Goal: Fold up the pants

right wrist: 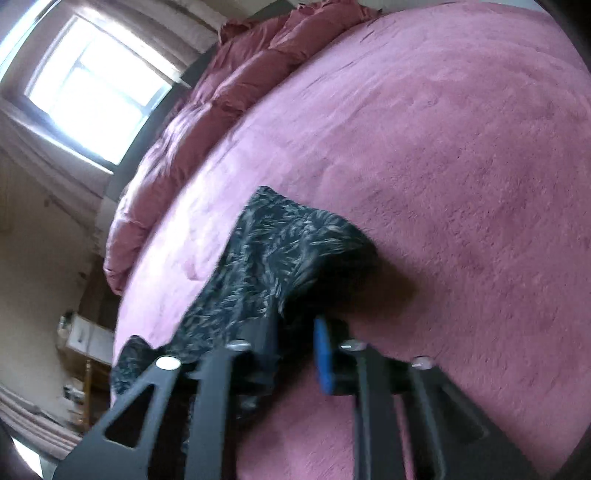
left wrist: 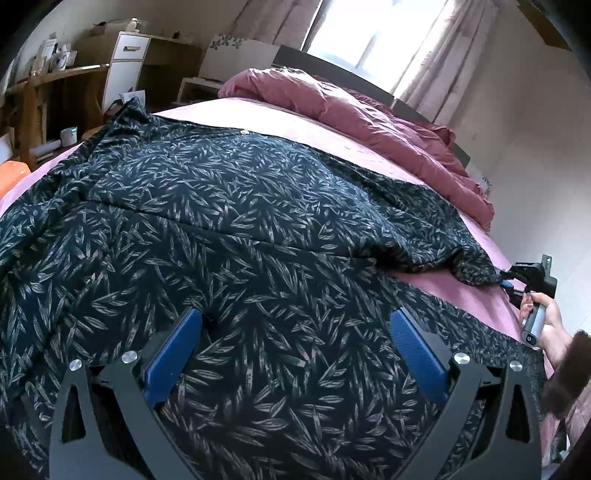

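Pants (left wrist: pixel 229 236) of dark navy cloth printed with pale leaves lie spread over the pink bed sheet (left wrist: pixel 236 118), and both grippers work at them. The left gripper (left wrist: pixel 295 347) hangs low over the broad middle of the cloth with its jaws spread wide; its blue pads (left wrist: pixel 173 350) stand well apart, with the printed fabric lying between and under them, and the left pad's tip is at a small pucker in the cloth. Nothing is pinched there.

The right gripper (right wrist: pixel 295 343) is at the far right end of the garment. In the left wrist view its fingers meet the pointed corner of the fabric (left wrist: pixel 480 275), pulled out toward the bed's edge, and the person's right hand (left wrist: pixel 546 317) grips the handle. In the right wrist view, which is blurred, the cloth (right wrist: pixel 280 258) comes down to the jaws, with one blue pad (right wrist: pixel 325 362) showing and only a narrow gap; the jaws look to be pinching that corner.

A metal button (left wrist: pixel 243 132) shows at the far edge of the pants. Beyond it a bunched rose duvet (left wrist: pixel 354 110) lies along the headboard under a bright window (left wrist: pixel 373 33). A wooden desk (left wrist: pixel 55 92) and a white drawer unit (left wrist: pixel 125 70) stand to the left of the bed.
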{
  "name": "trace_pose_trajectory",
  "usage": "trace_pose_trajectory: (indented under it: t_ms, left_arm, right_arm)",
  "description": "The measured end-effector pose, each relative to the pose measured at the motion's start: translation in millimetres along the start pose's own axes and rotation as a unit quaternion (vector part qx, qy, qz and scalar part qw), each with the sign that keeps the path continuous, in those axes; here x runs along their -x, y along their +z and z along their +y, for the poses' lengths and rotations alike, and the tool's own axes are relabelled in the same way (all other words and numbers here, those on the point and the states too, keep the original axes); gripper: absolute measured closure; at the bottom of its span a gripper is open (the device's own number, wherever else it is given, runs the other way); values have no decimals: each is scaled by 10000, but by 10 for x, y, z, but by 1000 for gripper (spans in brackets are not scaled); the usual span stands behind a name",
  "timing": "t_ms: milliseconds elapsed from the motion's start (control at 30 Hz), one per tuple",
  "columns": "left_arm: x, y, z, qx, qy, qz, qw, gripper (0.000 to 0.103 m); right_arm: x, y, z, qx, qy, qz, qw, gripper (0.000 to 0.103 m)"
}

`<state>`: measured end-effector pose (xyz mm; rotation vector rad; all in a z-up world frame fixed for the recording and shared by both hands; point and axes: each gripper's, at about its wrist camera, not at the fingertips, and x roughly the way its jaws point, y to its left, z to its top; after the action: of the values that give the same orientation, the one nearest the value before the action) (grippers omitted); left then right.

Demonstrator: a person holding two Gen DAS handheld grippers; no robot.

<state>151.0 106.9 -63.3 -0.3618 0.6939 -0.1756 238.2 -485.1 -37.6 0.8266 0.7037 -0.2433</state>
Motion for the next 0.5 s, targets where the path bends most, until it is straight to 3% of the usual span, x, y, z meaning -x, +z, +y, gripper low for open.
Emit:
trace_pose_trajectory:
  t_ms: [167, 367, 433, 500]
  left_arm:
    - [18, 9, 11, 20, -53, -19, 10000, 2]
    - [39, 8, 34, 79, -374, -46, 9993, 2]
    - [27, 8, 28, 54, -389, -15, 9992, 2]
    - [14, 7, 16, 19, -348, 11, 9994, 2]
  right_arm:
    - [327, 181, -204, -64, -289, -642, 9975, 98]
    - [695, 397, -637, -297, -727, -1138, 9904, 103]
    - [726, 434, -830, -363, -975, -1146, 9880, 103]
    - [674, 421, -997, -547, -905, -863, 9906, 103]
